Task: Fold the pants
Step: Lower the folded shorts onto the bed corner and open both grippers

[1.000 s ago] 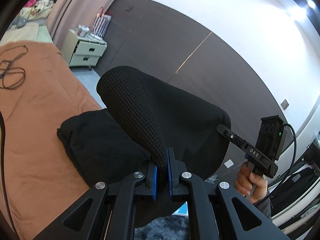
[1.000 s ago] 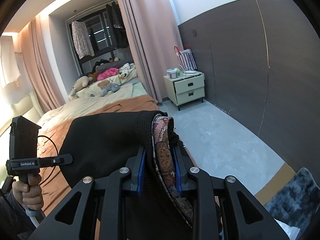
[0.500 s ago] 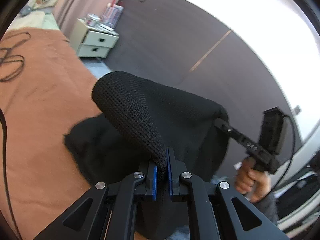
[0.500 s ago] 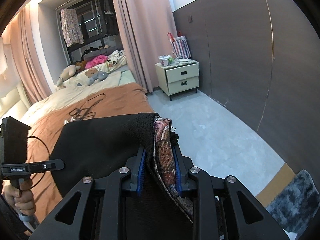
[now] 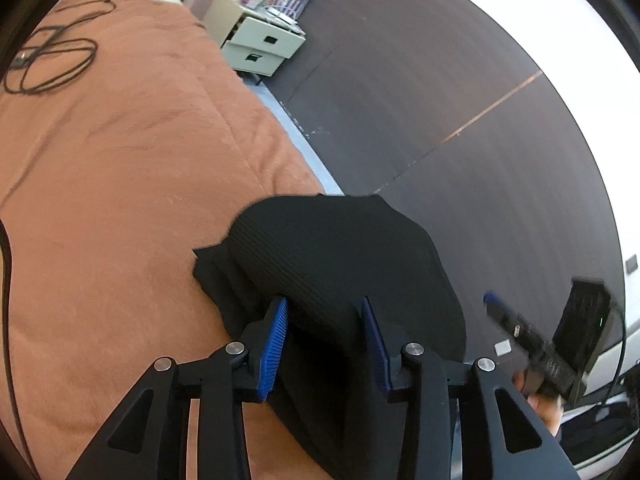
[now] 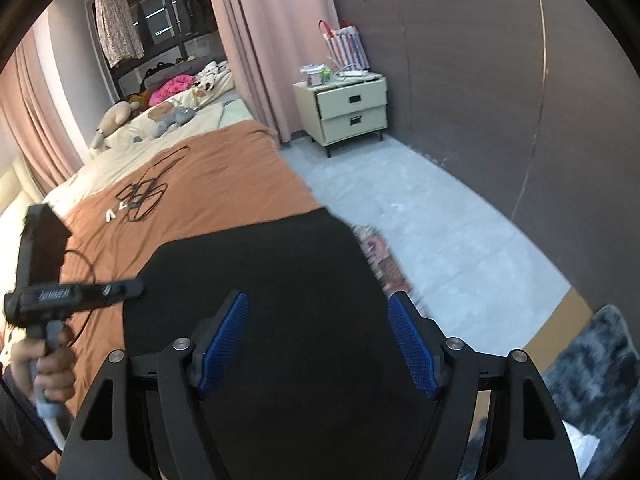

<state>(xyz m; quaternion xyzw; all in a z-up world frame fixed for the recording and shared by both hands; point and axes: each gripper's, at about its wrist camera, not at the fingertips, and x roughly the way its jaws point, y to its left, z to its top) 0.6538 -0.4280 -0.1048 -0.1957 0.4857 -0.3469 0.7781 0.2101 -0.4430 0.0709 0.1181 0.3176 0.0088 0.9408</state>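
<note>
Pants (image 5: 336, 264) lie doubled in a black mound on the orange bedspread (image 5: 120, 184), at its edge nearest the grey floor (image 6: 420, 208); your left gripper (image 5: 325, 344) and right gripper (image 6: 316, 344) both stand spread wide over the fabric, grasping nothing, probably because the fold is laid and needs no holding; cables (image 5: 48, 60) lie well beyond the pants, a nightstand (image 6: 348, 112) farther off.

Both the left tool (image 5: 324, 340) and right tool (image 6: 318, 344) have released the pants (image 5: 340, 256).
</note>
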